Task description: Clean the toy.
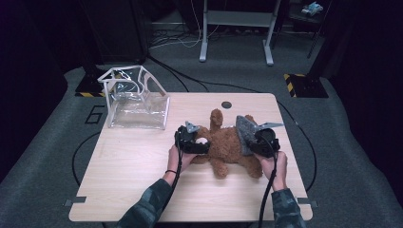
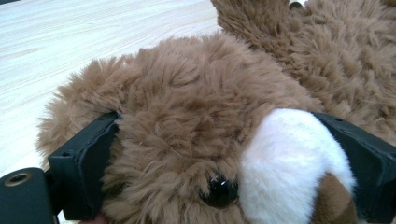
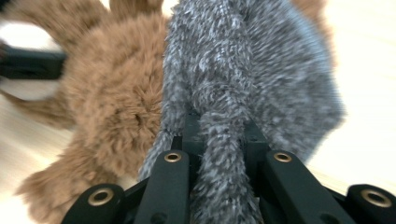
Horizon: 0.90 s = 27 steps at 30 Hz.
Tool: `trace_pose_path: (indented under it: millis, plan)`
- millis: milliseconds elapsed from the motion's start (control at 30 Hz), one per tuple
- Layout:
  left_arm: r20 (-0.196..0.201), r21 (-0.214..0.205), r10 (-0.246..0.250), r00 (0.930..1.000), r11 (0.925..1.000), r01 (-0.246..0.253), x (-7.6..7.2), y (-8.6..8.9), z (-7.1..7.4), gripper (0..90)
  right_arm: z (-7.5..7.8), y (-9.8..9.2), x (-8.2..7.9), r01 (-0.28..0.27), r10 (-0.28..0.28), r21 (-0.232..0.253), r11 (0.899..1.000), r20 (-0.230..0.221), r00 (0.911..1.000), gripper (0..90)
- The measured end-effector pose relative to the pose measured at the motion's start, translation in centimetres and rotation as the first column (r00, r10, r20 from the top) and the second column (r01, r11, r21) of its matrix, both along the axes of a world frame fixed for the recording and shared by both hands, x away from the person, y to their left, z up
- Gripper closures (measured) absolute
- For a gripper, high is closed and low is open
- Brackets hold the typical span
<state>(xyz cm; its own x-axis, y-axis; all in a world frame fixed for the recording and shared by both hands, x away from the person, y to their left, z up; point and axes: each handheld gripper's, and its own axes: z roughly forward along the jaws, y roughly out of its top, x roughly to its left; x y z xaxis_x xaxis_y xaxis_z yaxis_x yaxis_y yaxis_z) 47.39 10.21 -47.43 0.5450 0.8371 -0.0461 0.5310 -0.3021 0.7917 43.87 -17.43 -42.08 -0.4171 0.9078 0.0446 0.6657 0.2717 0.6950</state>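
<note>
A brown plush bear [image 1: 227,145] lies in the middle of the wooden table [image 1: 128,171]. My left gripper [image 1: 202,144] is shut on its head; in the left gripper view the two black jaws press into the fur on either side of the bear's face [image 2: 187,121], beside its white muzzle [image 2: 289,158]. My right gripper [image 1: 252,142] is at the bear's other side, shut on a fuzzy grey cloth [image 1: 244,129]. In the right gripper view a fold of the grey cloth [image 3: 252,70] is pinched between the jaws of the right gripper [image 3: 219,135], with the brown bear [image 3: 112,93] just behind and left of it.
A clear plastic bag held open on a white frame [image 1: 138,102] stands at the table's back left corner. A small dark round hole [image 1: 226,104] sits near the back edge. Bare tabletop spreads at the left and front. A desk frame [image 1: 235,28] stands on the floor beyond.
</note>
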Motion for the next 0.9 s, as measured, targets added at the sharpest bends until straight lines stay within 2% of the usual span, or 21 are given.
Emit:
trace_pose_path:
  millis: [67,133,300,400,500,600,667,700,733,800,833,900]
  plan:
    - [0.001,-0.007,0.0,1.0,1.0,0.0,0.0,0.0,0.0,6.9,-1.1,0.6,0.8,0.008,-0.009,-0.037,0.999,-0.012,0.9999,78.0]
    - [0.002,-0.012,0.003,1.0,0.9999,-0.003,0.1,0.0,-0.1,6.9,-1.9,0.4,1.6,0.029,-0.03,-0.032,0.999,-0.015,0.9995,78.2]
    - [0.0,-0.017,0.001,1.0,0.9998,-0.001,0.1,0.0,-0.1,7.0,-3.0,0.2,2.8,0.072,-0.076,-0.079,0.994,-0.048,0.996,78.4]
    - [0.003,-0.018,0.002,1.0,0.9998,-0.002,0.1,0.0,-0.1,6.9,-4.1,-0.3,3.7,0.102,-0.11,-0.099,0.99,-0.087,0.9901,78.4]
    - [0.002,-0.014,0.001,1.0,0.9999,-0.001,0.1,0.0,-0.1,7.0,-5.9,-1.0,4.9,0.123,-0.144,-0.135,0.983,-0.154,0.9776,78.3]
    - [-0.002,-0.008,-0.001,1.0,1.0,0.001,0.0,0.0,0.0,7.0,-6.5,-1.7,5.2,0.139,-0.163,-0.135,0.981,-0.187,0.9687,78.2]
    - [-0.002,-0.009,-0.001,1.0,1.0,0.001,0.1,0.1,0.0,6.9,-6.4,-1.9,5.0,0.141,-0.163,-0.126,0.982,-0.18,0.9702,78.2]
    - [-0.003,-0.009,-0.001,1.0,1.0,0.0,0.1,0.1,0.0,6.9,-5.6,-2.2,4.5,0.149,-0.167,-0.118,0.982,-0.157,0.9734,78.1]
    - [-0.002,-0.007,0.0,1.0,1.0,0.0,0.0,0.0,0.0,7.0,-4.2,-2.7,3.5,0.165,-0.176,-0.099,0.981,-0.124,0.9765,78.1]
    - [-0.002,-0.007,0.001,1.0,1.0,-0.001,0.0,0.0,0.0,6.9,-2.9,-3.1,2.7,0.169,-0.177,-0.085,0.982,-0.086,0.9805,78.1]
    - [0.0,-0.005,0.0,1.0,1.0,0.0,0.0,0.0,0.0,7.0,-1.8,-3.3,1.9,0.168,-0.172,-0.068,0.983,-0.053,0.9836,78.1]
    - [0.0,-0.004,0.001,1.0,1.0,-0.001,0.0,0.0,0.0,7.0,-0.2,-3.2,0.8,0.149,-0.15,-0.037,0.988,-0.023,0.9885,78.0]
